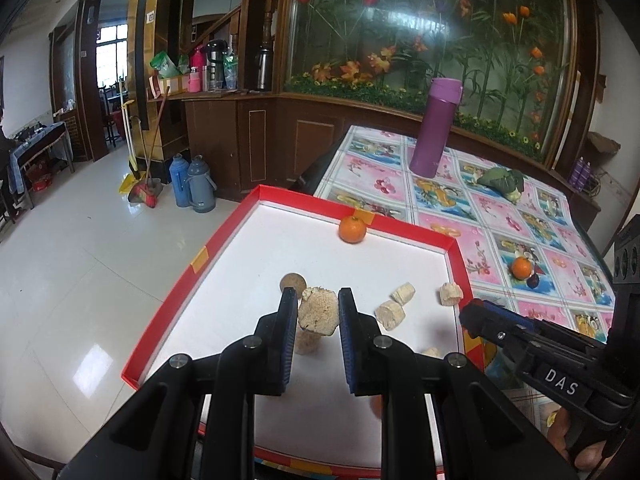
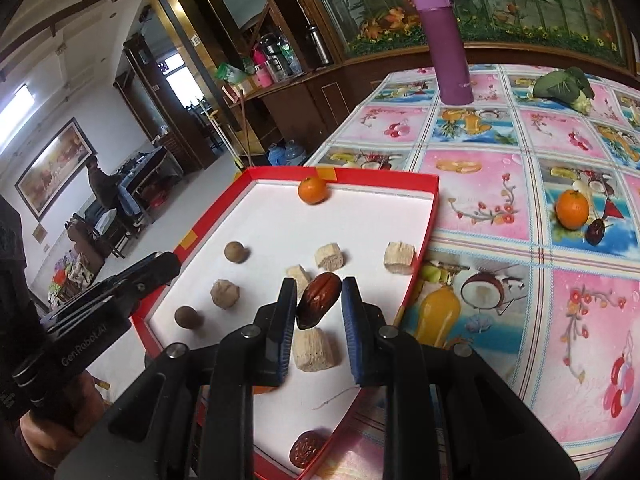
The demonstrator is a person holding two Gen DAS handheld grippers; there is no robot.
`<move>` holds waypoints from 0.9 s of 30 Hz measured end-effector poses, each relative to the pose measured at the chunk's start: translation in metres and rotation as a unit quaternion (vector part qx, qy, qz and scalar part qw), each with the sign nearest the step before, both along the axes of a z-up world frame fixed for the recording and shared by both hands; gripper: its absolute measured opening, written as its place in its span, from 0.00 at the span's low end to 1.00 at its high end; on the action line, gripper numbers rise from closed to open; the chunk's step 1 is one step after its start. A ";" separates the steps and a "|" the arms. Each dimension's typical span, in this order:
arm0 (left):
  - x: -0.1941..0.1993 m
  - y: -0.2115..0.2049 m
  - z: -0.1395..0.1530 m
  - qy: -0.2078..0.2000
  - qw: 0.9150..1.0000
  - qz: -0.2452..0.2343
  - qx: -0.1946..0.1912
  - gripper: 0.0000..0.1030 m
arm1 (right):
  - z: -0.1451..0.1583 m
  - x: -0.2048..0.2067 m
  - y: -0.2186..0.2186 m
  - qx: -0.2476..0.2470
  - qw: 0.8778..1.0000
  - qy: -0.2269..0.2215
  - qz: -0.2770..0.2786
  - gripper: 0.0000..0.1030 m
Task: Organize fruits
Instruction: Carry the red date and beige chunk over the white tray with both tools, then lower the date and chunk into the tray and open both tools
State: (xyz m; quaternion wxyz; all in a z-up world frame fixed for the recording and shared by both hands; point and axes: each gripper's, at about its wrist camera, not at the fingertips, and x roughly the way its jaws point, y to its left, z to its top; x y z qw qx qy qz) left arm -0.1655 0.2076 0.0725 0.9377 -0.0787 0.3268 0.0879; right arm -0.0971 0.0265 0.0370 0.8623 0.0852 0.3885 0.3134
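Note:
A red-rimmed white tray (image 1: 404, 229) (image 2: 380, 174) lies at the table's left edge. My left gripper (image 1: 318, 306) hovers over it, shut on a tan crumbly chunk (image 1: 318, 312). The right gripper (image 2: 319, 300) is shut on a dark red-brown date (image 2: 320, 304), tilted above another tan chunk (image 2: 316, 350). One orange (image 1: 352, 229) (image 2: 313, 190) rests against the tray's far wall. A second orange (image 1: 521, 267) (image 2: 573, 209) sits on the flowered tablecloth beside a loose date (image 2: 595, 231). In the tray also lie tan chunks (image 1: 390, 314), brown balls (image 2: 236, 251) and a date (image 2: 306, 448).
A tall purple flask (image 1: 434, 128) (image 2: 444, 40) and a green vegetable (image 1: 502, 182) (image 2: 564, 86) stand at the table's far side. The tray overhangs the table's left edge above a tiled floor. A person (image 2: 100, 184) stands far back in the room.

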 end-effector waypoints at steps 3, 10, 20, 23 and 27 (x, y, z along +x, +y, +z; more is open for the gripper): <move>0.002 -0.002 -0.006 0.010 1.000 -0.003 0.002 0.19 | -0.006 -0.001 0.005 -0.007 1.000 0.009 0.007 0.24; 0.000 0.003 -0.011 0.018 1.000 0.001 0.003 0.19 | -0.011 -0.009 0.012 -0.015 1.000 0.003 0.014 0.24; 0.003 0.006 -0.018 0.034 0.999 0.005 0.005 0.19 | -0.020 -0.009 0.013 -0.019 1.000 0.019 0.016 0.24; 0.005 0.005 -0.020 0.039 0.999 0.004 0.006 0.19 | -0.019 -0.009 0.014 -0.020 1.000 0.016 0.017 0.24; 0.007 0.006 -0.024 0.045 0.999 0.003 0.005 0.19 | -0.018 -0.009 0.014 -0.019 1.000 0.014 0.016 0.24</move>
